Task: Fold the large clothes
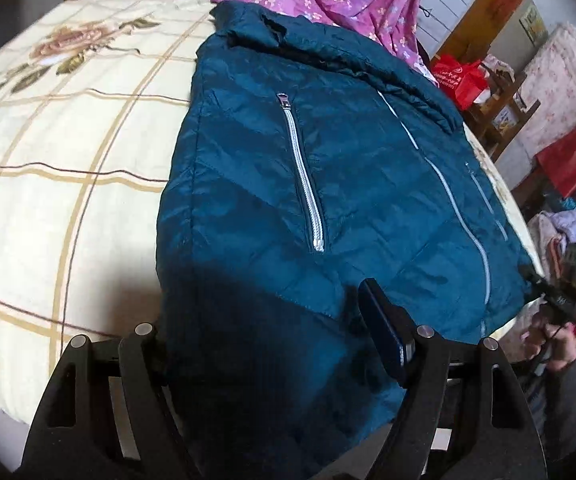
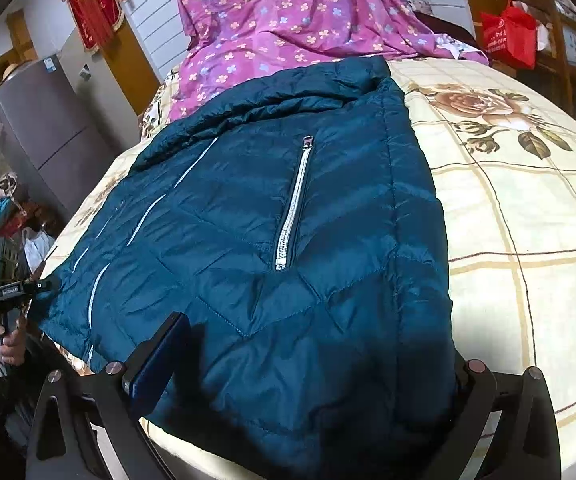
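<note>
1. A cream checked quilt printed with roses covers the bed and fills most of both views.
2. A dark teal quilted jacket lies spread flat on the quilt. Its collar end points away from the cameras and its hem comes right up to both tools. One side of it runs near the edge of the bed.
3. A purple sheet with small flowers is heaped at the far end of the bed, and its near edge meets the jacket's collar end.
4. A grey fridge stands beside the bed, seen from the right wrist.
5. The left gripper has its jaws spread wide. The jacket's hem lies loose between them. The blue pad on one finger is not pressing into the cloth, and cloth hides the other finger's pad.
6. The right gripper is also spread wide across the hem, with slack cloth between the fingers. Its blue pad rests beside the cloth without squeezing it.
7. A red bag sits on a wooden shelf past the bed.
8. A hand grasps the left tool's handle, at the edge of the right-wrist view.
9. A silver pocket zip runs down the jacket's front, closed.
</note>
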`<state>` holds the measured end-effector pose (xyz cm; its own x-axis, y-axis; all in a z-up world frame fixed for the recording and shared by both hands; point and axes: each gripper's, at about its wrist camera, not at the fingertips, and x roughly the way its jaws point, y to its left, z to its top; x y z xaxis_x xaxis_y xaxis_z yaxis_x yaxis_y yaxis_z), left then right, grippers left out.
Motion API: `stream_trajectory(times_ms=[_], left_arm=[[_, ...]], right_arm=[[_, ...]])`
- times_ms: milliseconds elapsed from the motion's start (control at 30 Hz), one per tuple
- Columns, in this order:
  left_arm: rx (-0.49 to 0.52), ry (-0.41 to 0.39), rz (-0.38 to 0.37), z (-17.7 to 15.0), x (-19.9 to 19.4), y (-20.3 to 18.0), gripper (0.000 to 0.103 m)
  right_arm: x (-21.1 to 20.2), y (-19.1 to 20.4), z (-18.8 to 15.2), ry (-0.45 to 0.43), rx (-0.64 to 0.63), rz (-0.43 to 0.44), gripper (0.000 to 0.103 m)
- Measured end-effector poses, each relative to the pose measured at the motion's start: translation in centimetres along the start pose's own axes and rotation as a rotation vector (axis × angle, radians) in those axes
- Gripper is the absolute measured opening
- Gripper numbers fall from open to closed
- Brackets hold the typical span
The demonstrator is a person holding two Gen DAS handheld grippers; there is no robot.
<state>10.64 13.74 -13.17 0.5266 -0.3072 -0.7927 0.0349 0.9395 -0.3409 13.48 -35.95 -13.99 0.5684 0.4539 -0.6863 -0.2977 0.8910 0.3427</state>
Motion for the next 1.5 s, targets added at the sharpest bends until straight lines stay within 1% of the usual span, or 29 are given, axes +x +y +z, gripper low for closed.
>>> stream_trajectory(times_ms=[67,100,233,267,300,367,400,467,500,533,567,633,700,767,867,933,1000,1100,1233,1300,1333,1367,1400,1433,1467,1500], left_arm=[[0.005,-0.008,0.016,-0.4,-0.1,-0.1,0.076],[0.006,-0.015,0.019,-0.6,-0.2,0.0,0.078],[-0.013,-0.049,0.012,-0.9,-0.4,0.4,0.078],[-0.01,-0.049,0.011,-0.8,-0.3,0.4,0.08],[-0.007,-0.046,0.011,-0.7,-0.3,0.3,0.08],[-0.015,-0.049,0.012,-0.7,-0.3,0.3,0.08],[-0.02,-0.051,0.01,-0.7,-0.3,0.4,0.08],[-0.036,-0.06,0.0,-0.7,-0.4,0.6,0.079],[-0.037,-0.064,0.003,-0.8,-0.4,0.6,0.074],[-0.034,-0.067,0.021,-0.9,-0.5,0.5,0.07],[-0.027,-0.072,0.043,-1.0,-0.6,0.5,0.064],[-0.026,-0.074,0.051,-1.1,-0.6,0.7,0.059],[-0.028,-0.073,0.065,-1.1,-0.6,0.9,0.042],[-0.036,-0.071,0.057,-1.0,-0.6,1.1,0.042],[-0.049,-0.078,0.066,-0.9,-0.6,1.1,0.042],[-0.051,-0.081,0.071,-0.8,-0.4,0.9,0.046],[-0.046,-0.083,0.06,-0.8,-0.3,0.6,0.058],[-0.021,-0.089,0.071,-0.9,-0.1,-0.1,0.066],[-0.014,-0.107,0.091,-0.9,0.1,-0.4,0.067],[-0.041,-0.115,0.075,-0.7,0.1,0.0,0.067],[-0.056,-0.114,0.064,-0.6,0.1,0.2,0.066],[-0.07,-0.11,0.067,-0.5,0.0,0.5,0.05],[-0.082,-0.096,0.074,-0.3,0.1,0.8,0.029],[-0.101,-0.084,0.056,-0.3,0.0,1.2,0.026],[-0.124,-0.077,0.029,-0.3,-0.2,1.6,0.015],[-0.133,-0.078,0.02,-0.4,-0.6,1.7,0.011]], right_arm=[[-0.1,-0.1,-0.1,-0.003,0.003,0.0,0.103],[-0.1,-0.1,-0.1,-0.005,0.004,0.0,0.103],[0.0,0.1,-0.1,0.0,0.003,-0.016,0.103],[0.0,0.1,0.0,0.004,0.004,-0.021,0.095],[-0.2,0.0,0.1,0.003,0.011,-0.02,0.072],[-0.5,-0.7,0.2,-0.006,0.042,0.012,0.05],[-1.0,-1.0,0.3,-0.028,0.055,0.028,0.039],[-1.6,-1.3,0.3,-0.053,0.064,0.037,0.036],[-1.6,-1.3,0.3,-0.052,0.068,0.04,0.036],[-1.3,-1.4,0.2,-0.038,0.071,0.036,0.036],[-0.8,-1.5,0.1,-0.01,0.078,0.015,0.036],[-0.5,-1.9,0.1,-0.002,0.106,0.029,0.037],[-0.6,-2.5,0.1,-0.008,0.144,0.057,0.038],[-0.4,-2.1,0.1,0.001,0.125,0.098,0.039],[-0.2,-1.5,0.1,0.005,0.08,0.096,0.039],[-0.2,-1.7,0.1,0.001,0.097,0.103,0.039],[-0.2,-1.9,0.0,-0.007,0.121,0.1,0.039],[-0.2,-2.1,0.0,-0.017,0.142,0.094,0.039],[-0.3,-1.9,-0.1,-0.017,0.139,0.083,0.039],[-0.1,-1.6,0.0,-0.005,0.111,0.07,0.029],[-0.2,-1.4,0.0,-0.008,0.096,0.07,0.027],[-0.5,-1.1,0.1,-0.017,0.079,0.067,0.023],[-0.7,-0.9,0.1,-0.028,0.061,0.06,0.021],[-1.1,-0.5,0.2,-0.04,0.046,0.047,0.02],[-1.4,-0.3,0.3,-0.049,0.04,0.039,0.018],[-1.9,0.0,0.4,-0.059,0.036,0.035,0.016]])
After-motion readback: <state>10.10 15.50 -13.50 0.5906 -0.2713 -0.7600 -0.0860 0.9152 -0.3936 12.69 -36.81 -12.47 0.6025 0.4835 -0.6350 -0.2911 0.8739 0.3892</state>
